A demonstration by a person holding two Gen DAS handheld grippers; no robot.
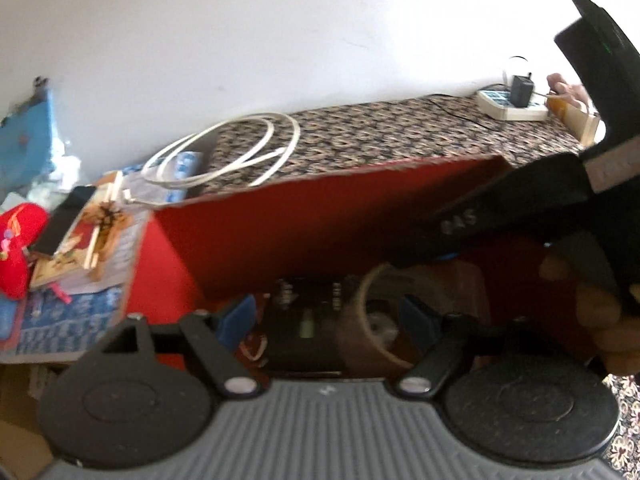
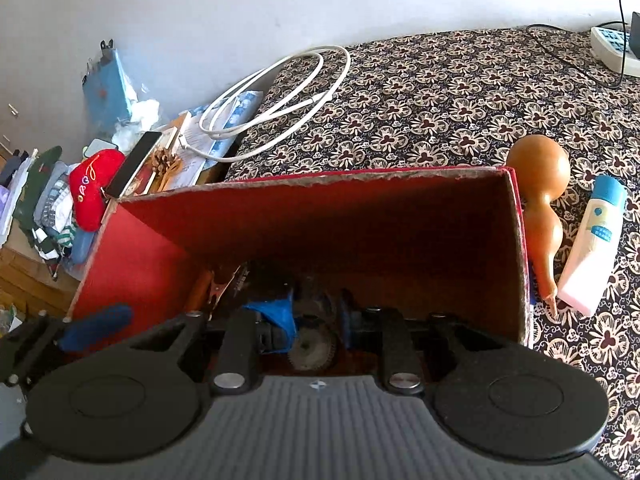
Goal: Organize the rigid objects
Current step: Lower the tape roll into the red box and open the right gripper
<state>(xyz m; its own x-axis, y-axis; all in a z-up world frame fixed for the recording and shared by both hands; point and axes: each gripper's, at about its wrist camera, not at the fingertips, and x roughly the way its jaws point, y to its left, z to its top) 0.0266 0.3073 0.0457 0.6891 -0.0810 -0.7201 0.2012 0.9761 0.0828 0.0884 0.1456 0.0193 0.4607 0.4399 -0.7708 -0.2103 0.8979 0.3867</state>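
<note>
Both grippers hang over the open red cardboard box [image 2: 360,216], pointing down into it. Seen from its own camera, the right gripper [image 2: 316,320] has its blue pads drawn narrow, close either side of a toothed grey wheel [image 2: 312,350] on the box floor; whether the pads actually press on it cannot be told through the shadow. At about 9 o'clock from that wheel lie a dark block [image 2: 264,280] and something copper-coloured [image 2: 216,292], already stowed. The left gripper [image 1: 332,316] stands with jaws wide and nothing between them, above a tape roll [image 1: 376,316] and a black item with pale lettering [image 1: 308,300] inside the same box.

So part of the sorting looks done: several hard items sit in the box. Outside it, at 3 o'clock of the box in the right wrist view, a brown gourd [image 2: 538,176] leans against the wall and a white bottle with a blue cap [image 2: 592,244] lies just beside it on the patterned cloth [image 2: 440,92]. These two probably remain to be packed. Further off, at 10 o'clock, a coiled white cable [image 2: 280,92] rests near a heap of books and a red plush toy [image 2: 92,188]
</note>
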